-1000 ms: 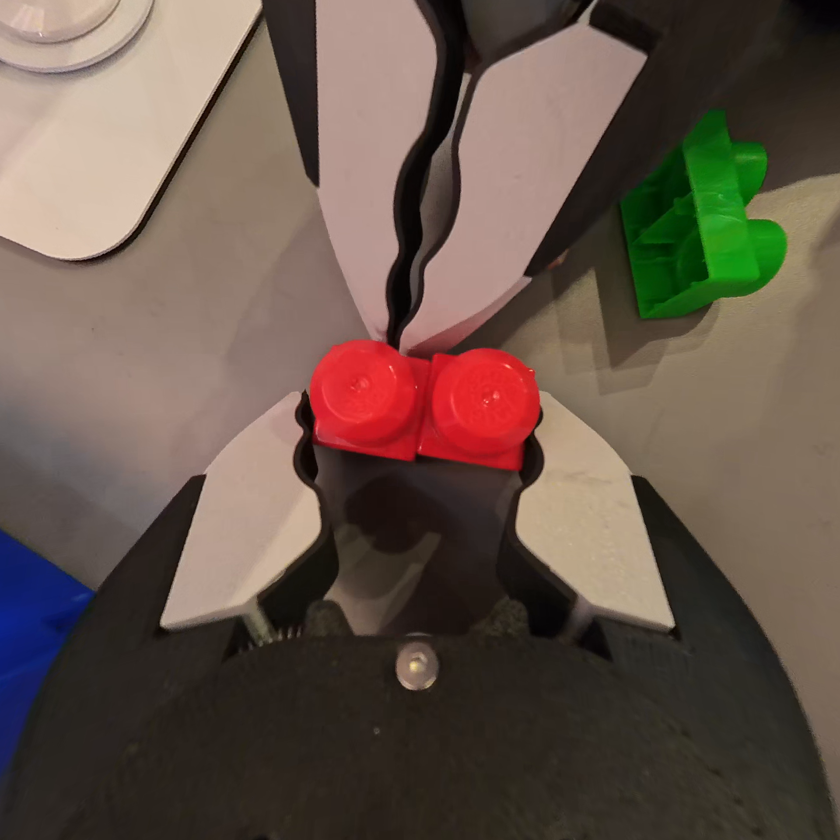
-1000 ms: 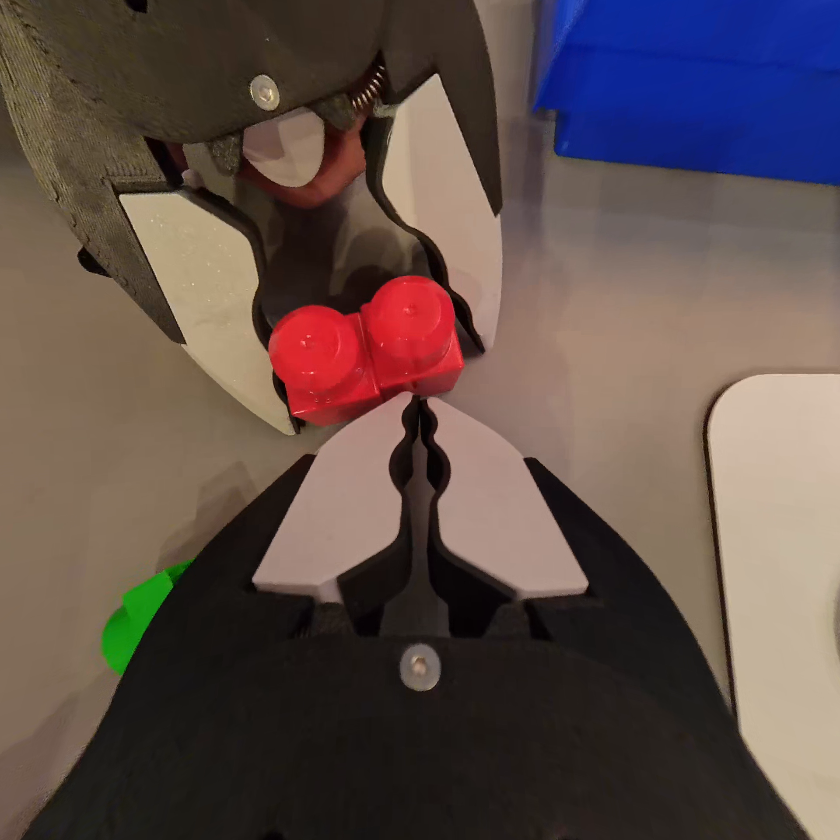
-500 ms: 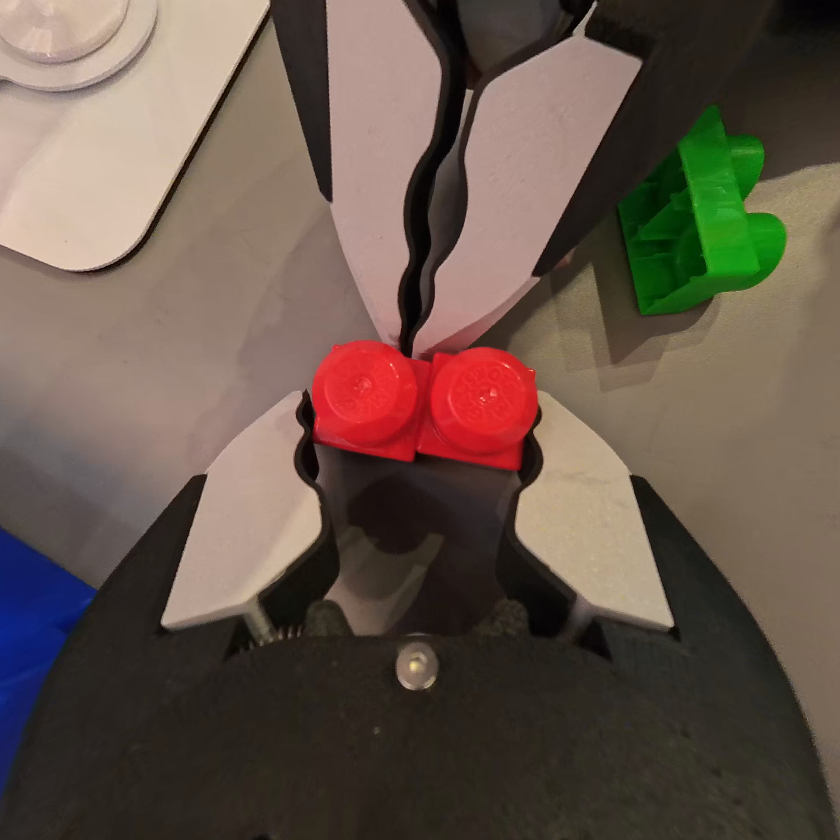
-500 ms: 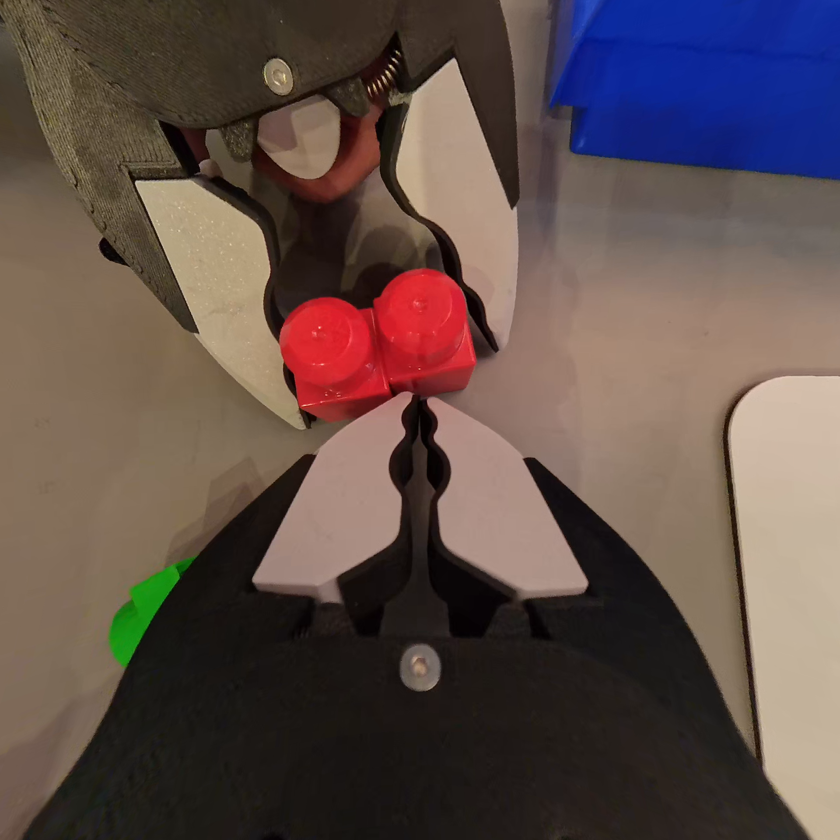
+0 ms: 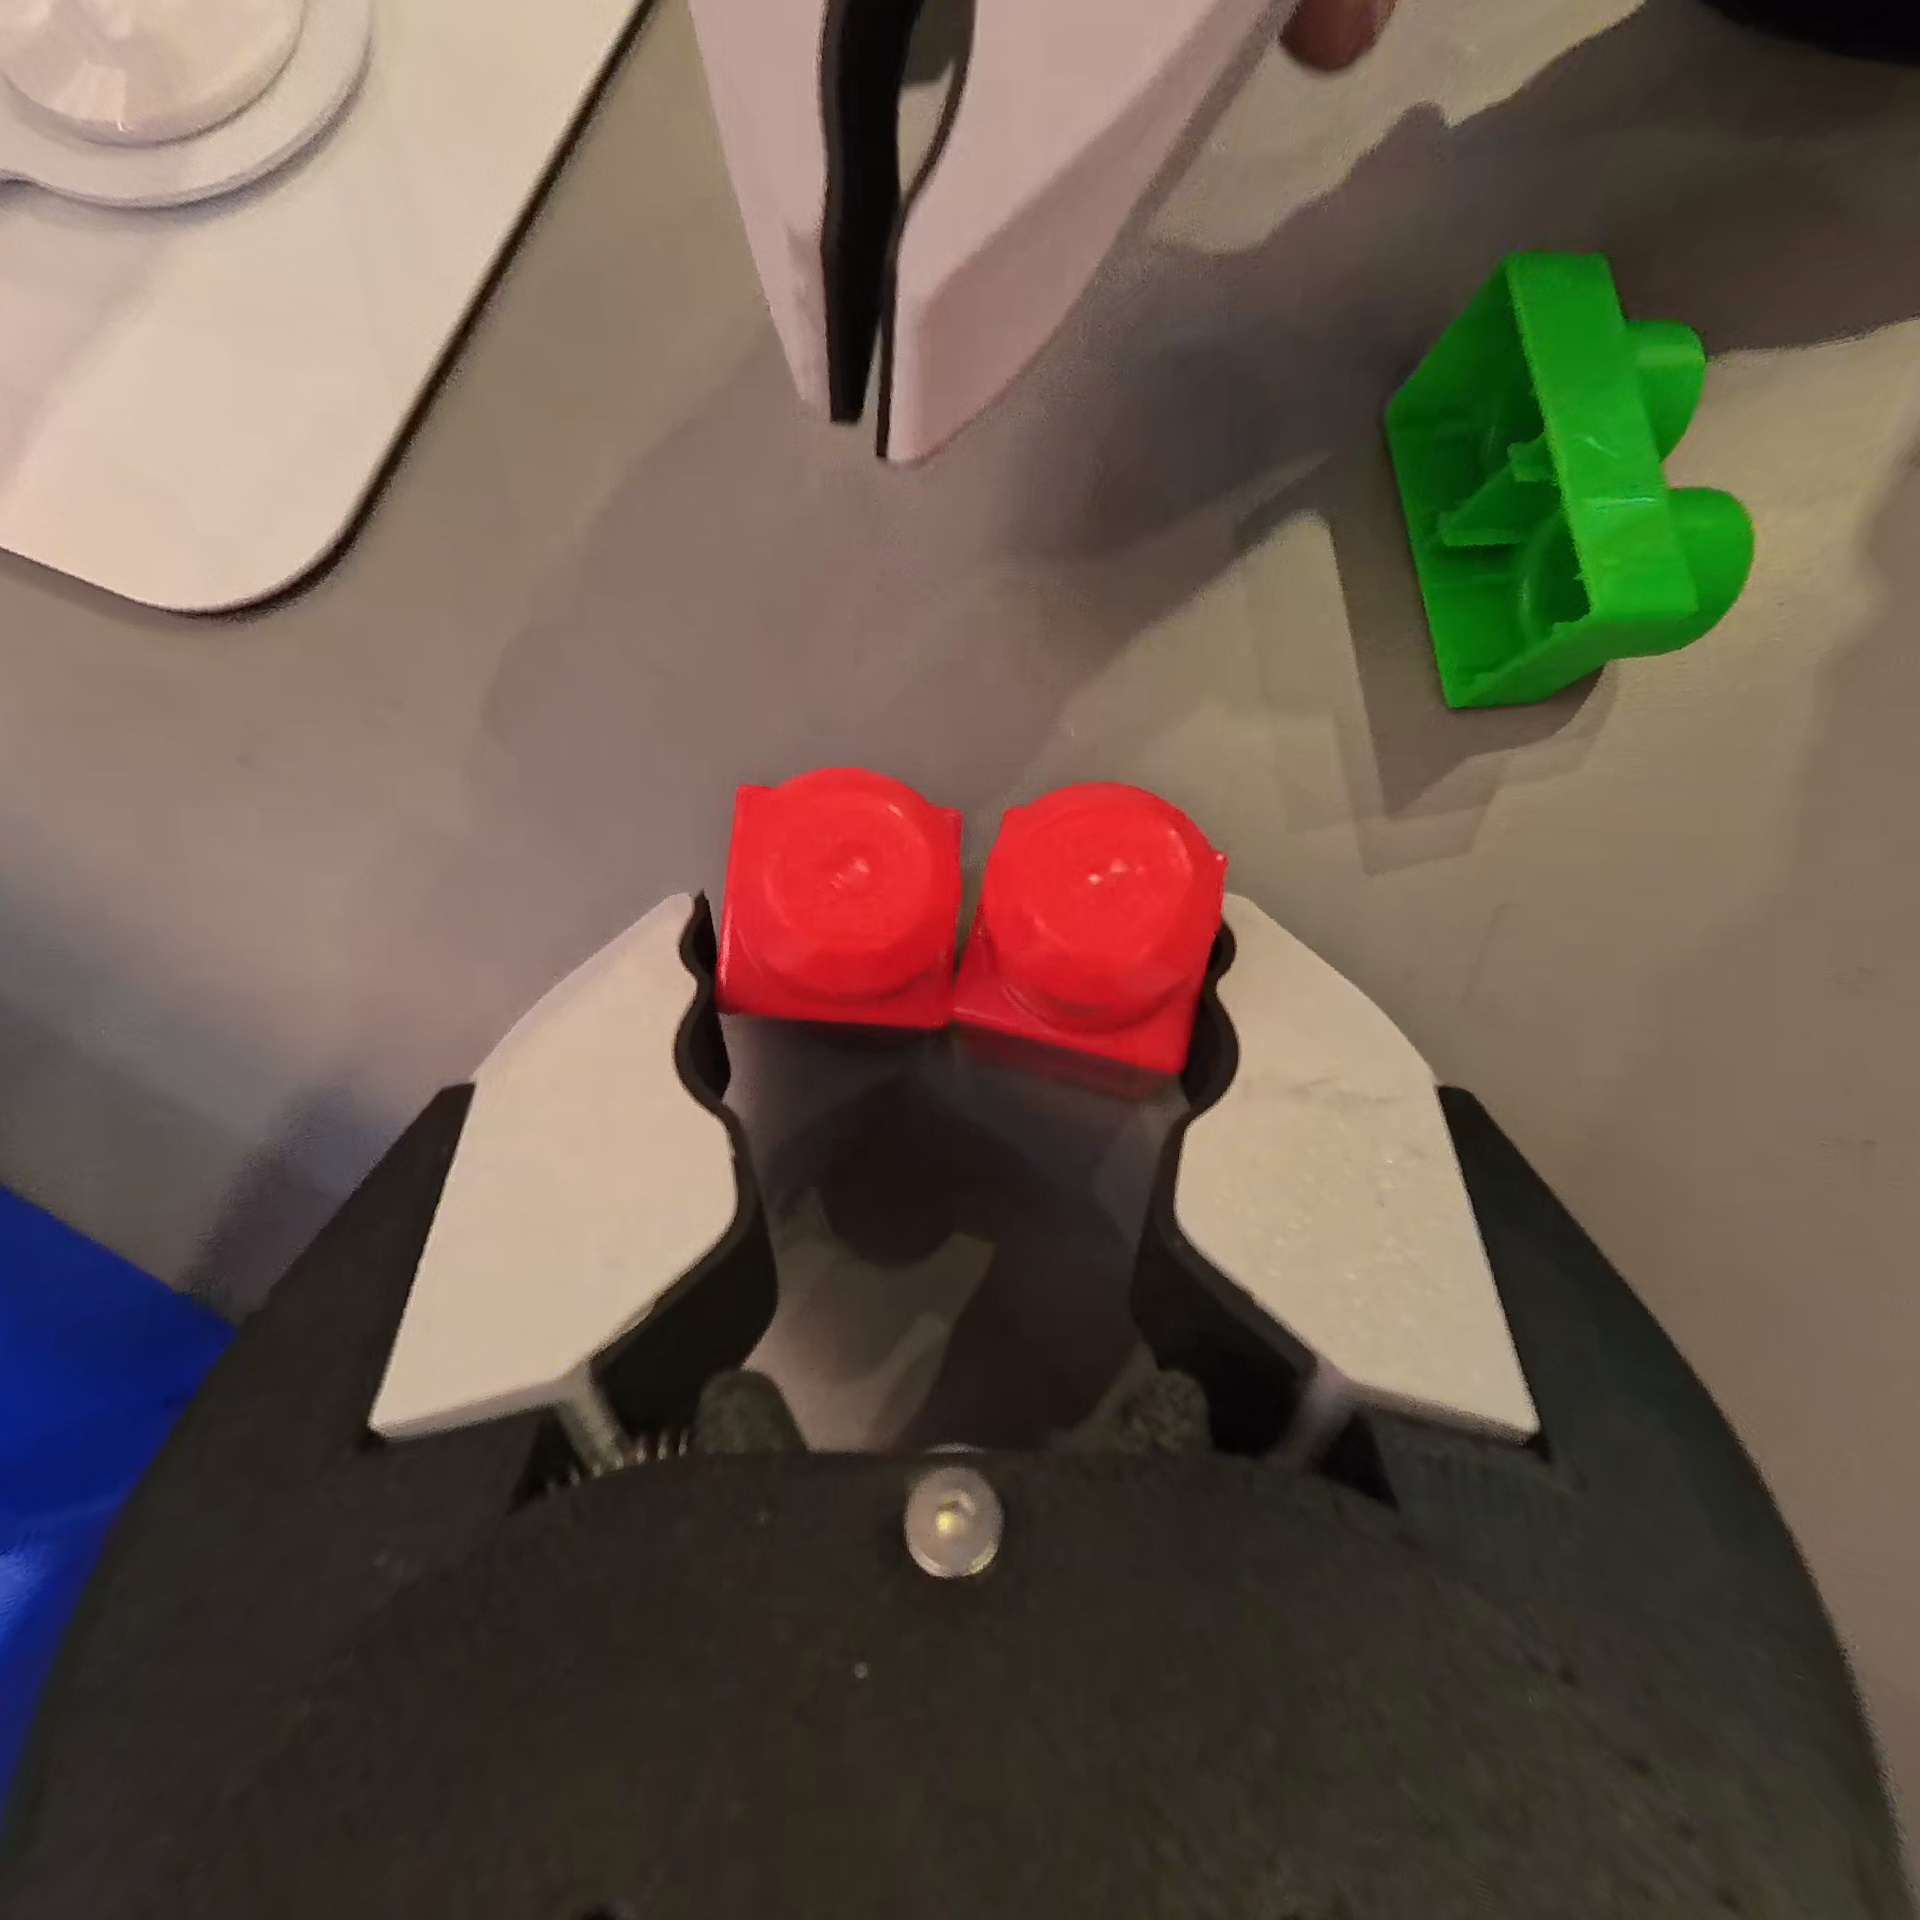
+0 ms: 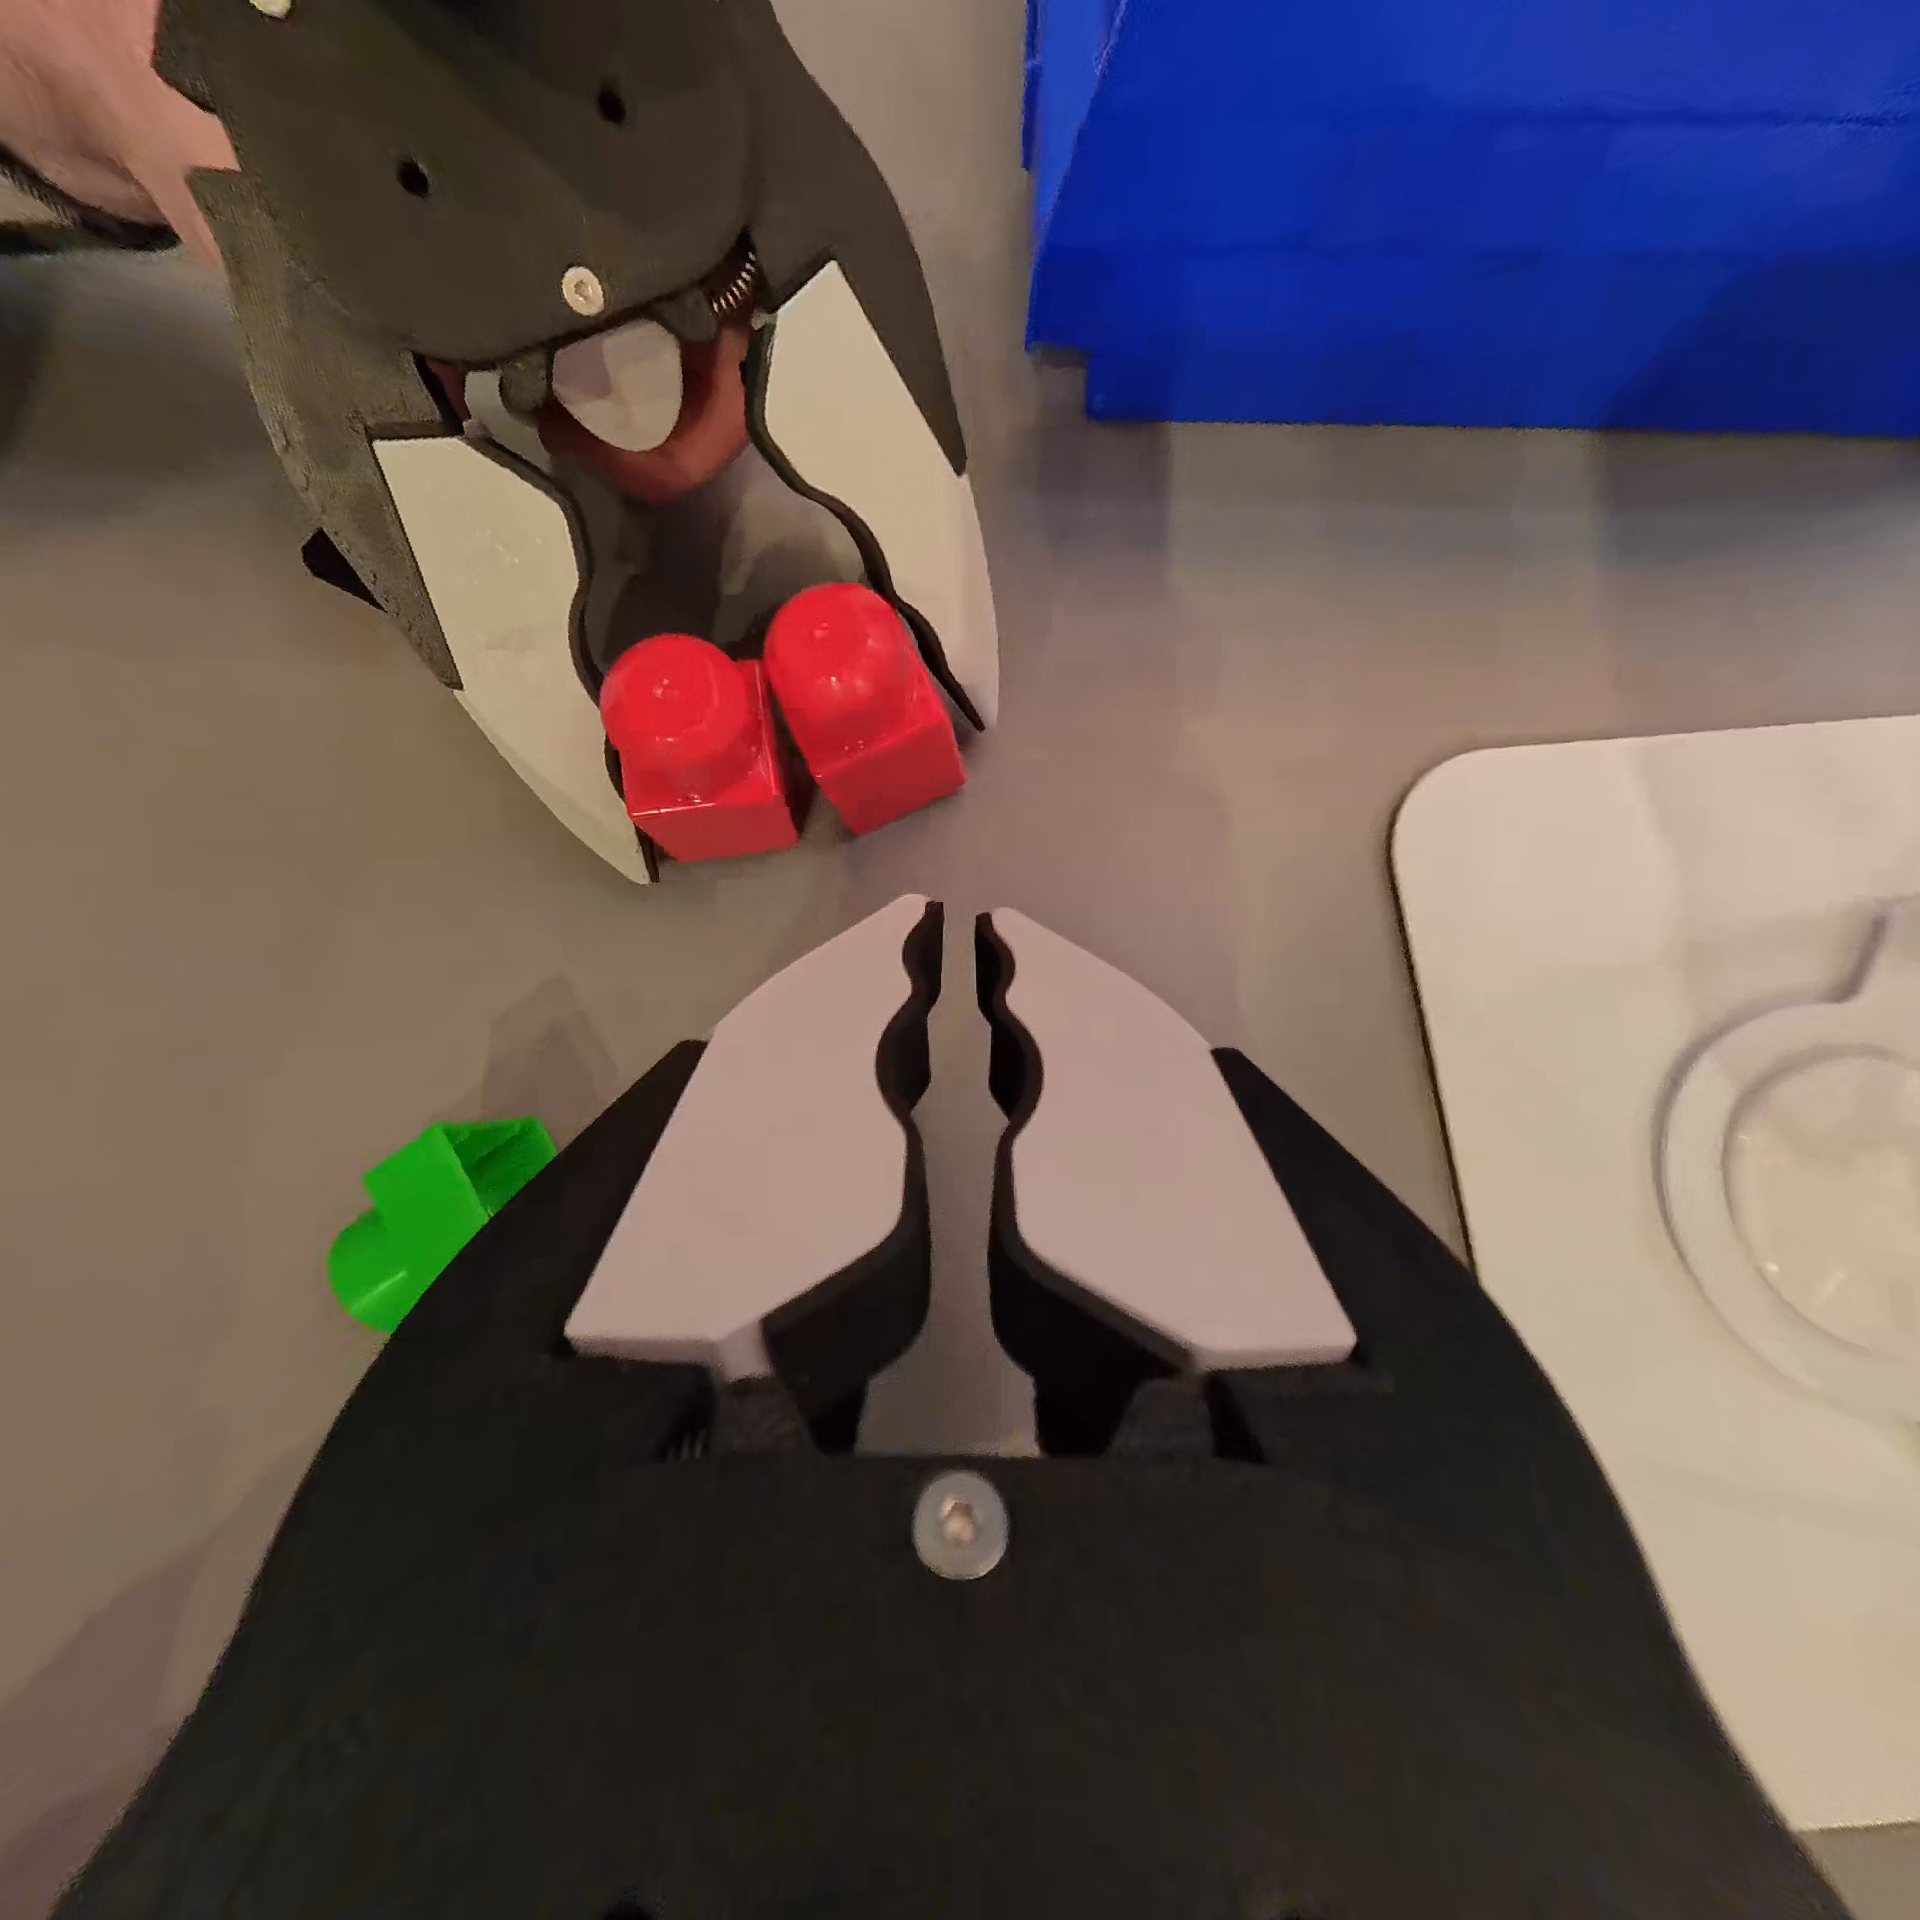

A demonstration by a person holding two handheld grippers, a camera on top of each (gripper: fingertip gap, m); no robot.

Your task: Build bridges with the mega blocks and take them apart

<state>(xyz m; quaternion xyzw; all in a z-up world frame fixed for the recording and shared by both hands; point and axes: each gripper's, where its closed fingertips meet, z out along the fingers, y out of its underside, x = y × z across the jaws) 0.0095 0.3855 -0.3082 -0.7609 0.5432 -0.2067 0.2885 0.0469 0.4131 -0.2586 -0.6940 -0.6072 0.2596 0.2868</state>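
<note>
The left gripper (image 5: 961, 935), reaching level over the table (image 5: 312, 831), is clamping two red blocks (image 5: 966, 914); the right gripper (image 6: 958, 914) is facing it, jaws narrowly parted, bare.

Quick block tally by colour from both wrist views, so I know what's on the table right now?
Red single-stud plastic blocks: 2, one beside the other, both between the left tongs' fingers
Green two-stud plastic block: 1, lying on its side on the grey table
Total: 3 blocks
</note>
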